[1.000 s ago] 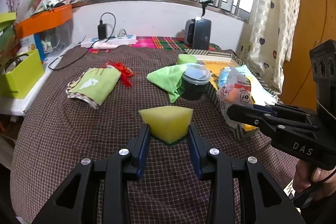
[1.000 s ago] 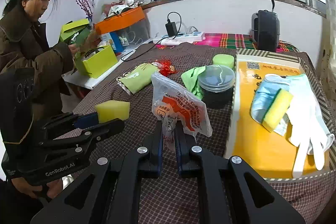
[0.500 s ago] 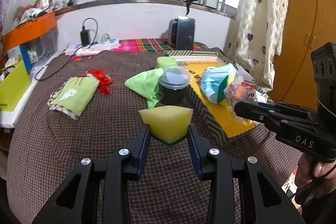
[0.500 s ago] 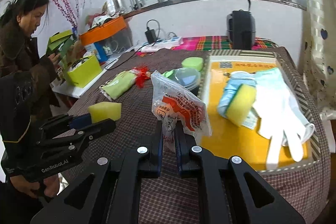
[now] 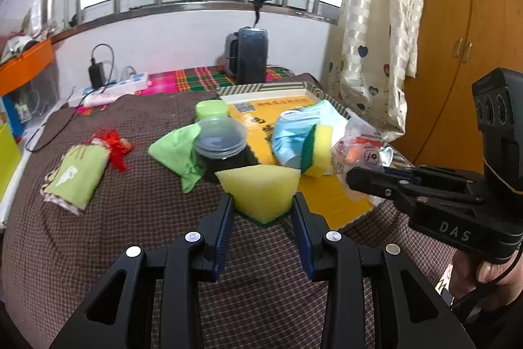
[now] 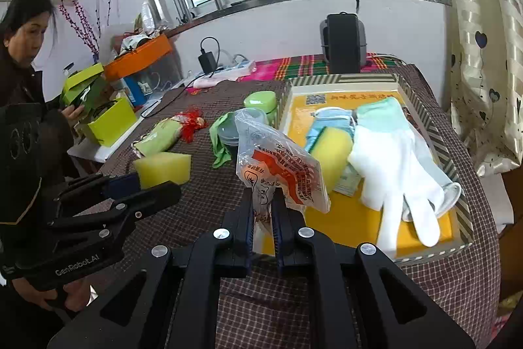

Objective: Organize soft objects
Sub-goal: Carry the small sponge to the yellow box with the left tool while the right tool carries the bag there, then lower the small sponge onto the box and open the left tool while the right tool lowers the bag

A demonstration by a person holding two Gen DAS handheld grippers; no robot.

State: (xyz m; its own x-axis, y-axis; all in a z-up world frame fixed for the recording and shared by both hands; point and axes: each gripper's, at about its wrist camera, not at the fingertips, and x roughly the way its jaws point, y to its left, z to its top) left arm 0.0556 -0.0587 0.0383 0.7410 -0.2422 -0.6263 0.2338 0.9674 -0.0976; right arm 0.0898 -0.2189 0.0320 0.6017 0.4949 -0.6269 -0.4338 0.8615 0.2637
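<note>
A brown checked table point(image 5: 98, 237) stood under a bright window. At nine o'clock, the left claw point(image 6: 143, 182) pinched a soft, light sponge point(image 6: 163, 167) by its sides. At six, the right claw point(image 6: 263, 211) squeezed a thin, crinkly bag point(image 6: 278, 172) above the tray's point(image 6: 457, 185) near edge.

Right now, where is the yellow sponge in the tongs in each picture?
Left wrist view: the yellow sponge sits low centre, between the left tongs.
Right wrist view: it is at middle left, held out over the tablecloth.
Shared landmark: the black heater under the window.
</note>
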